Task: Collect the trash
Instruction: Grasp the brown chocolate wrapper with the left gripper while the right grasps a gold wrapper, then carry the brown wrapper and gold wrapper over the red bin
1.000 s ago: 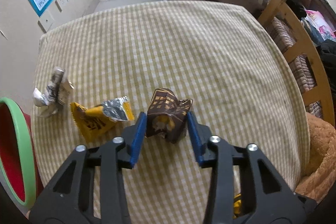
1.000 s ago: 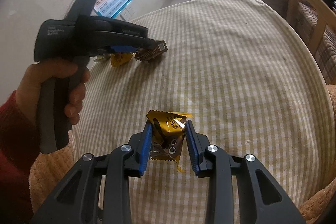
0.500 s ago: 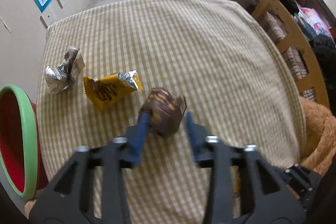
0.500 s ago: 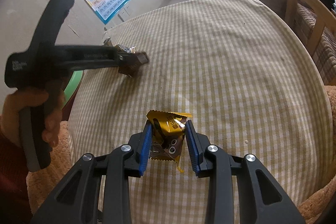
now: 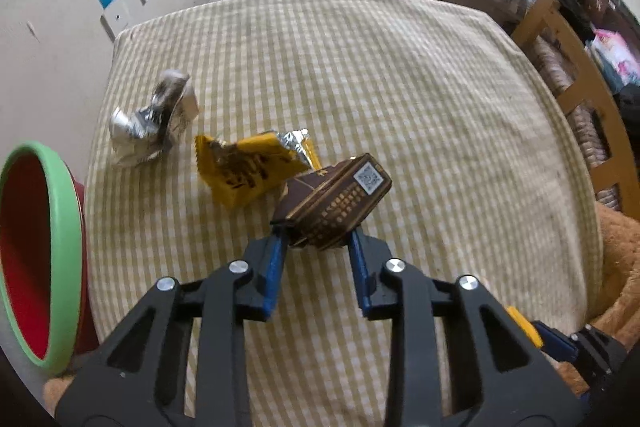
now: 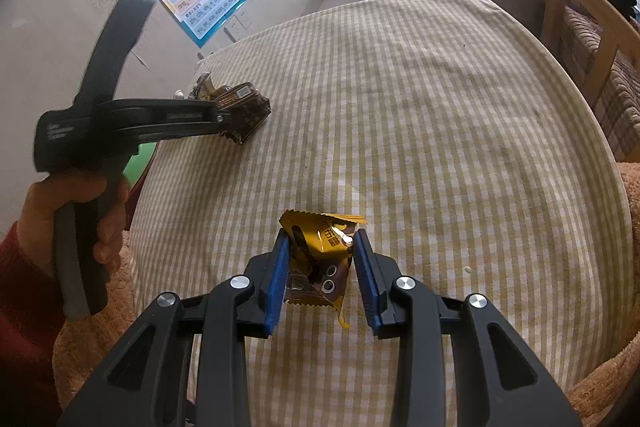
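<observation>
The left tool (image 5: 316, 247) pinches a light, crushable brown carton (image 5: 334, 205), the right tool (image 6: 320, 267) a crinkly, slippery gold wrapper (image 6: 320, 259), both held mid-body.

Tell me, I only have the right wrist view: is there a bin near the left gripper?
Observer: Yes. A red bin with a green rim sits just off the table's left edge.
Operator: What is the left gripper holding?
Observer: The left gripper is shut on a crumpled brown wrapper printed with a QR code.
Operator: Anything still lying beyond it?
Observer: Two pieces: a yellow wrapper, and a silver wrapper nearer the bin.
</observation>
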The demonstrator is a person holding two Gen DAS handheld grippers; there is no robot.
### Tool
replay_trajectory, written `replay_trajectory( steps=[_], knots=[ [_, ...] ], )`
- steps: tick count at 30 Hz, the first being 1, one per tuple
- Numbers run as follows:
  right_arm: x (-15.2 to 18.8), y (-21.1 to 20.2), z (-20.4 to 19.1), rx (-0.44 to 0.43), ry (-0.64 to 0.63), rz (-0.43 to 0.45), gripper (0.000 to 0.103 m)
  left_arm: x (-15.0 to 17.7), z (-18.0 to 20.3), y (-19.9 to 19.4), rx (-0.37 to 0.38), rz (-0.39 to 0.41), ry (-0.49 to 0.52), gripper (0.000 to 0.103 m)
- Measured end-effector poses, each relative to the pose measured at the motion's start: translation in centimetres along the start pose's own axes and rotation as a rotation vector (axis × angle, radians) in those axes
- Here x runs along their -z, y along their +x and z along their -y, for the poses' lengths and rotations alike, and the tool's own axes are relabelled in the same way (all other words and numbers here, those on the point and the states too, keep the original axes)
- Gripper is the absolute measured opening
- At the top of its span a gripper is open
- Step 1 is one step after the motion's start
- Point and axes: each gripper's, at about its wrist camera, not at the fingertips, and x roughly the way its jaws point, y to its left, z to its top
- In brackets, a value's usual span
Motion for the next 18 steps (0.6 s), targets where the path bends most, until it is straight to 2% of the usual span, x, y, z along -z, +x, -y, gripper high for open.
replay_trajectory(
  steps=[3,5,8,14,18],
  knots=[
    [0.0,0.0,-0.1,0.004,-0.004,0.0,0.032,0.8,-0.4,-1.6,0.021,0.033,-0.025,0.028],
    [0.0,-0.1,-0.1,0.008,-0.008,0.0,0.032,1.6,-1.1,-3.1,0.07,0.051,-0.08,0.028],
    [0.1,0.1,-0.3,0.016,-0.017,-0.007,0.032,2.6,-1.6,-5.5,0.092,0.102,-0.124,0.028],
    [0.1,0.7,-1.3,0.033,-0.066,-0.031,0.032,4.7,-1.9,-9.5,0.041,0.193,-0.152,0.028],
    [-0.3,0.8,-2.2,0.042,-0.104,-0.03,0.032,5.7,-2.2,-10.7,0.004,0.218,-0.156,0.028]
  ],
)
